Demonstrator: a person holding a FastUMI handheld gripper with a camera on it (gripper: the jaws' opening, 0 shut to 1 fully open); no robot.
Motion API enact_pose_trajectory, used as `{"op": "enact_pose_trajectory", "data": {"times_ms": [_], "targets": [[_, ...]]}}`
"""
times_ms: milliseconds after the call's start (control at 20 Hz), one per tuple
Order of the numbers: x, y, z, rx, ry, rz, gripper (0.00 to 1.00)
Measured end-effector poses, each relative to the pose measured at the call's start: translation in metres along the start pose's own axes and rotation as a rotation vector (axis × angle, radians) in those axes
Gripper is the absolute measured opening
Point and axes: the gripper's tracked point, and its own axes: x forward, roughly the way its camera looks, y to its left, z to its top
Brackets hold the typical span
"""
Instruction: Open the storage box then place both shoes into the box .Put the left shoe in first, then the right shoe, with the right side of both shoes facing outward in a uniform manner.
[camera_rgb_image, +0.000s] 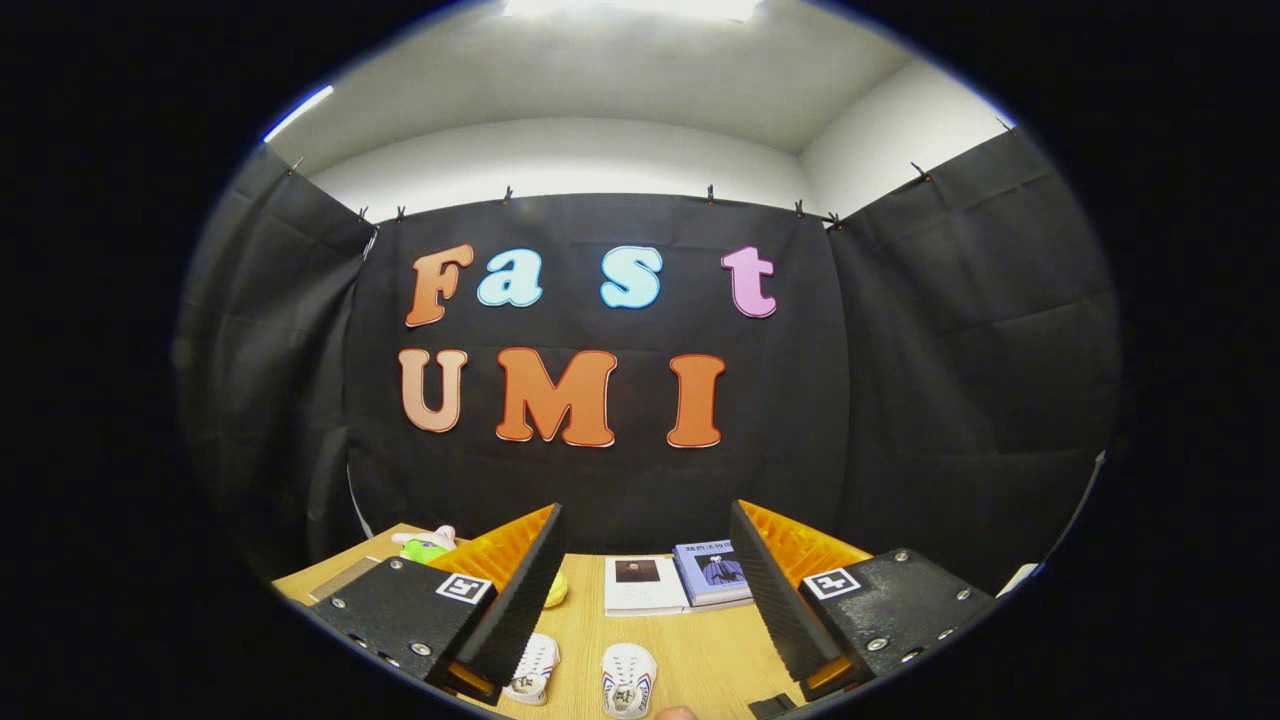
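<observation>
My gripper (645, 560) hangs open above the wooden table (700, 640), its two fingers wide apart with nothing between them. Two small white shoes lie on the table below and between the fingers: one shoe (533, 668) is partly tucked under the left finger, the other shoe (628, 680) lies in the gap, toes pointing toward the far wall. The storage box cannot be made out.
Two books lie side by side at the table's far edge, a white one (642, 585) and a blue one (712, 573). A green and pink plush toy (428, 545) sits at the far left, a yellow object (555, 590) peeks from behind the left finger.
</observation>
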Motion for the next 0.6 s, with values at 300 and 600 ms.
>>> {"op": "enact_pose_trajectory", "data": {"times_ms": [300, 600], "targets": [[0.004, 0.004, -0.007, -0.007, 0.011, 0.012, 0.97], [0.008, 0.009, -0.019, 0.017, 0.025, 0.034, 0.97]]}}
